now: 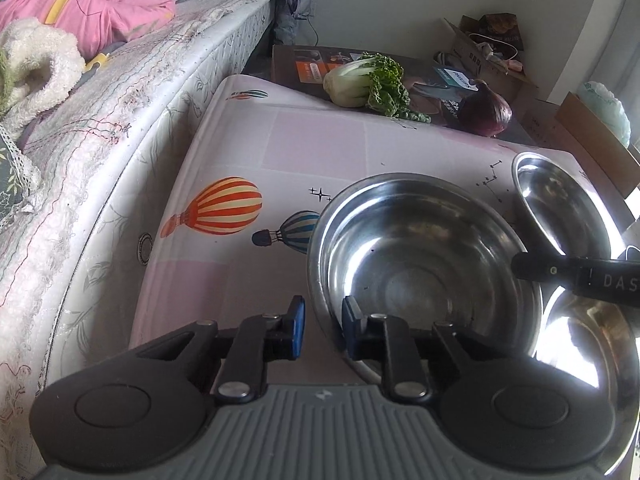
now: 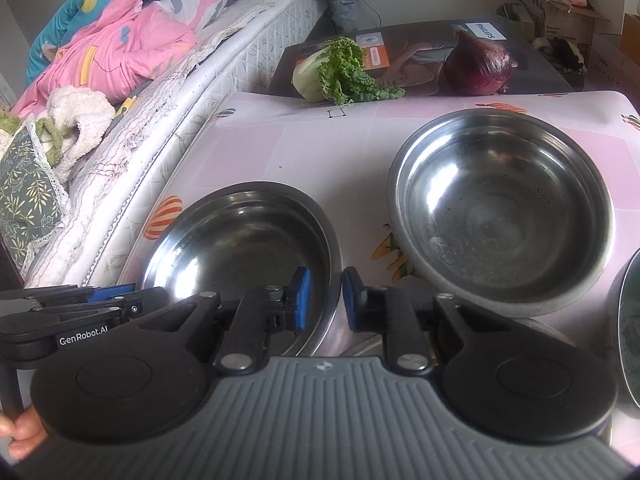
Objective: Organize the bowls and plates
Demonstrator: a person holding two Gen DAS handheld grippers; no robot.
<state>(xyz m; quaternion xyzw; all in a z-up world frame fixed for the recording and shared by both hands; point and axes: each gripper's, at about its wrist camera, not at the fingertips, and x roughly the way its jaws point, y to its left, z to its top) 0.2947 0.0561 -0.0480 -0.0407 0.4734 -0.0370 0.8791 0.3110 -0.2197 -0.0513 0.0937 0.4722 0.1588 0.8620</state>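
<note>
Three steel bowls sit on a pink balloon-print tabletop [image 1: 312,148]. In the left wrist view the nearest bowl [image 1: 420,264] lies just ahead; my left gripper [image 1: 323,330] is open with its fingers on either side of that bowl's near left rim. A second bowl [image 1: 560,204] is at the far right, a third [image 1: 588,364] at the near right. In the right wrist view my right gripper [image 2: 326,300] is open over the right rim of the left bowl [image 2: 244,248]. A larger bowl [image 2: 500,208] lies right of it.
A mattress [image 1: 132,120] with bedding runs along the table's left side. Bok choy [image 1: 368,82] and a red onion [image 1: 484,110] lie on a dark box behind the table. Cardboard boxes [image 1: 488,56] stand at the back right. The right gripper's body [image 1: 580,278] crosses over the bowls.
</note>
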